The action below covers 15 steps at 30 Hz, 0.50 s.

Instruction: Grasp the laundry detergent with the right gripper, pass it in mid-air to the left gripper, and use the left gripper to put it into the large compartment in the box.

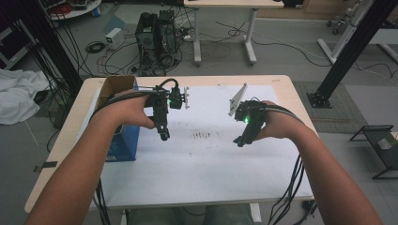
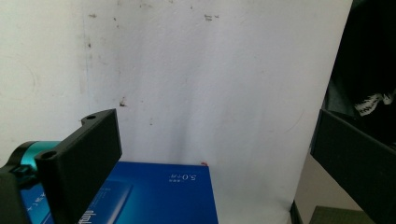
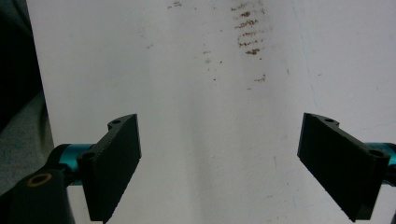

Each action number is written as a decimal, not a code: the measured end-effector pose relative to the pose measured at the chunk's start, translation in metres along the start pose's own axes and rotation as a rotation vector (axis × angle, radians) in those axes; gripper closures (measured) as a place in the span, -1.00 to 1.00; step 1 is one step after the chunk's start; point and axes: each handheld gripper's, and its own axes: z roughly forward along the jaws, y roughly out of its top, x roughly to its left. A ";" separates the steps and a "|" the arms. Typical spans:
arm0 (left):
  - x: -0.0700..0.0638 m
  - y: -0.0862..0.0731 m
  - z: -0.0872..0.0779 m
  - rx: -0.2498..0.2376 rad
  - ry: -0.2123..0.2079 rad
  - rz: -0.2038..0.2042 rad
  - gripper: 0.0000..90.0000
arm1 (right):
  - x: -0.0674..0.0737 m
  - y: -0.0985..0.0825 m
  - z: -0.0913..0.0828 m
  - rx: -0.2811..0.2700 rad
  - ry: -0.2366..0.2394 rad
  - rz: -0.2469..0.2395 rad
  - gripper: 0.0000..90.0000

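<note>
Both grippers hover with jaws wide apart and empty over the white sheet (image 1: 206, 159) on the worktop, and the blue box (image 1: 126, 138) stands at its left edge, just beside the left gripper (image 1: 163, 136) and well apart from the right gripper (image 1: 240, 142).

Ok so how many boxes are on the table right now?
1. A blue box with an open brown cardboard top stands at the table's left edge, beside the left gripper; the left gripper view shows its blue face. The person's left forearm hides part of it, so another could sit behind.
</note>
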 end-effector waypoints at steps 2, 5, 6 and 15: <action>0.000 0.000 0.002 0.005 -0.001 0.002 -0.96 | 0.000 -0.001 0.001 0.024 0.012 0.005 -0.72; 0.001 0.000 0.004 0.004 -0.009 0.003 -0.96 | -0.001 -0.001 0.003 0.064 0.015 0.004 -0.72; 0.000 -0.001 0.005 0.004 -0.003 0.002 -0.96 | -0.002 0.000 0.007 0.096 0.017 0.006 -0.72; 0.001 -0.004 0.007 0.010 -0.025 0.004 -0.96 | -0.003 0.005 0.014 0.201 0.043 -0.015 -0.72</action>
